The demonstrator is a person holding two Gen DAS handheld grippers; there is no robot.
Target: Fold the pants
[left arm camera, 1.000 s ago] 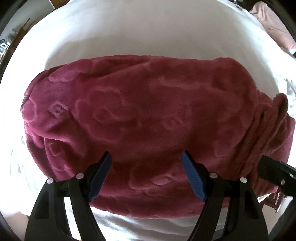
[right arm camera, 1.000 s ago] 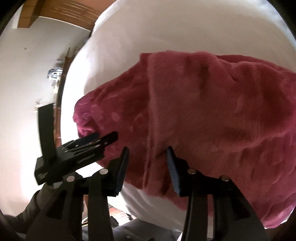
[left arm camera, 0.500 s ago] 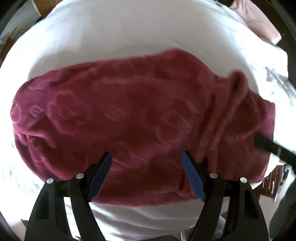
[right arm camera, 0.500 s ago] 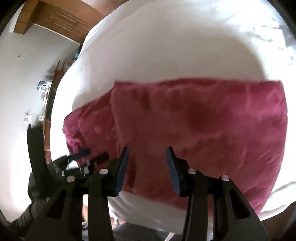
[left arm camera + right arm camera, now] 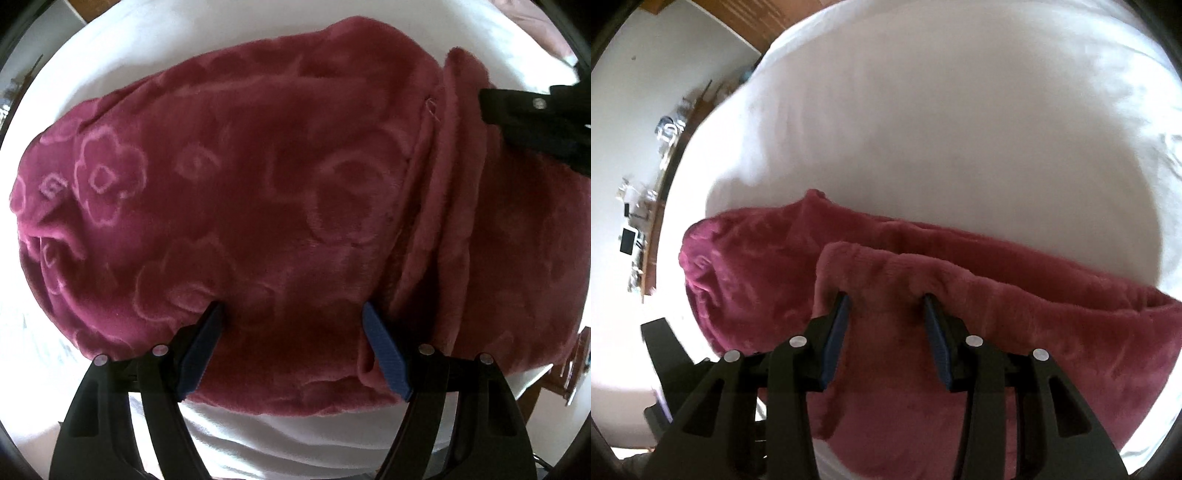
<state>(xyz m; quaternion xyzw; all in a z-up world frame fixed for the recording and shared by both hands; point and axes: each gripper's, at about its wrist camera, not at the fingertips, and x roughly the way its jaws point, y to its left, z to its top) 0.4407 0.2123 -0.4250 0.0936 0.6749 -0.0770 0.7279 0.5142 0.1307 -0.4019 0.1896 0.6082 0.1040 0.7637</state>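
so the pants are that fuzzy maroon pair with the pressed-in flower pattern, lying in a folded bundle on a white bed, with the long axis running side to side across the left wrist view.

starting on the left: the left gripper has its fingers spread wide, nothing between them, and both blue pads sit right at the near edge of the bundle, maybe just touching the pile. the cloth lies straight ahead of it and spreads off both ways, more of it to the left. further right there's a thick ridge of stacked edges running front to back, which i think is the waistband or a fold edge, can't say for sure.

on the right, the right gripper is also parted, fingers apart with the raised top layer's edge just ahead of the tips. fabric sits in the gap but isn't pinched. in the left view its dark body shows up at the far right end over the bundle.

my read: the right gripper is the one nearer that loose edge, so any next fold or tidy-up turns on it closing there and carrying the layer along the long axis.
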